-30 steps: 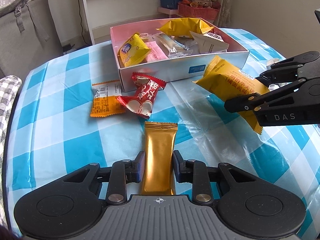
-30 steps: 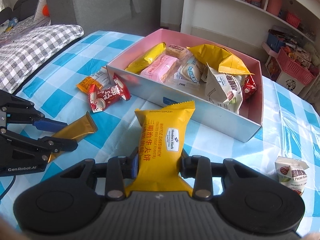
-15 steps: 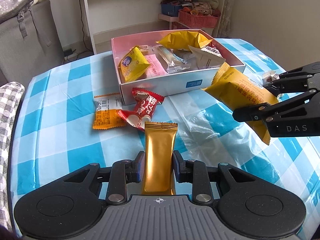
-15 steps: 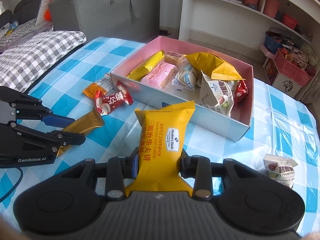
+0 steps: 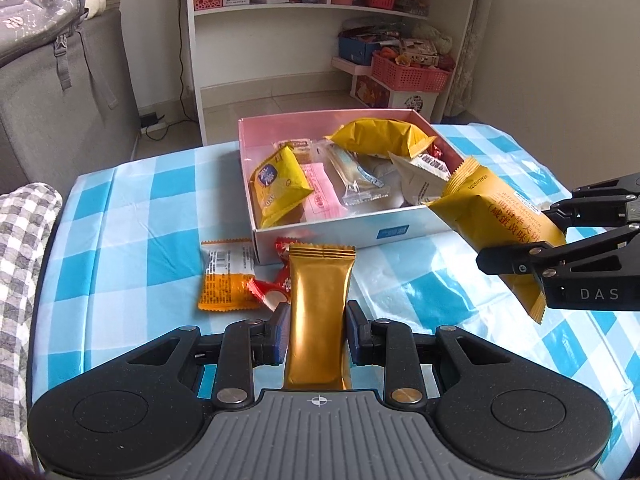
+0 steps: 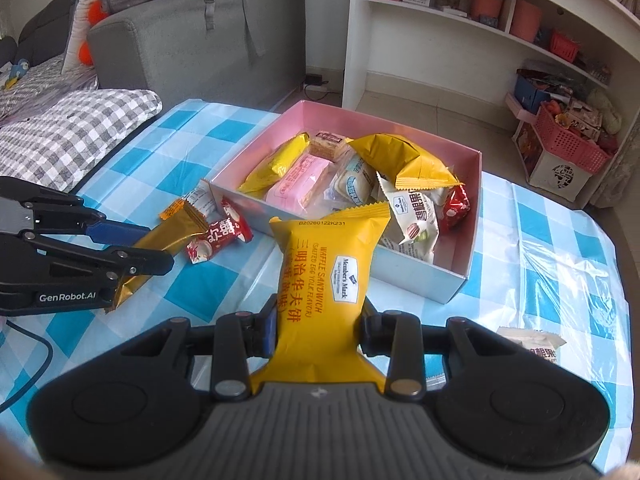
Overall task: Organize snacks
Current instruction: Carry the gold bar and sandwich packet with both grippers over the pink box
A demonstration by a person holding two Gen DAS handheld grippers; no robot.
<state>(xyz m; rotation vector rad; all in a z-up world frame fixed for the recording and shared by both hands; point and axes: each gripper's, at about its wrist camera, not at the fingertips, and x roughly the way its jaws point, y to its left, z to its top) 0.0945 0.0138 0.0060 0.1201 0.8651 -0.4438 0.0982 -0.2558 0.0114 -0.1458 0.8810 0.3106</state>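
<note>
My left gripper (image 5: 318, 330) is shut on a gold foil bar (image 5: 318, 312) and holds it above the table, short of the box. My right gripper (image 6: 318, 330) is shut on a yellow waffle sandwich packet (image 6: 326, 276), raised near the box's front right corner; the packet also shows in the left wrist view (image 5: 496, 216). The open pink-lined box (image 5: 332, 236) holds several snack packets. On the cloth in front of the box lie an orange packet (image 5: 226, 280) and a red wrapped candy (image 6: 218, 238).
The table has a blue and white checked cloth (image 5: 132, 264). A small white nut packet (image 6: 534, 344) lies on the right side of the table. A grey sofa (image 6: 192, 36) and white shelves (image 5: 320, 24) stand behind. A checked cushion (image 6: 68, 124) is at the left.
Both grippers have risen with their packets still held and have tilted up, so more of the room shows. The waffle packet now reaches over the box's front right corner.
</note>
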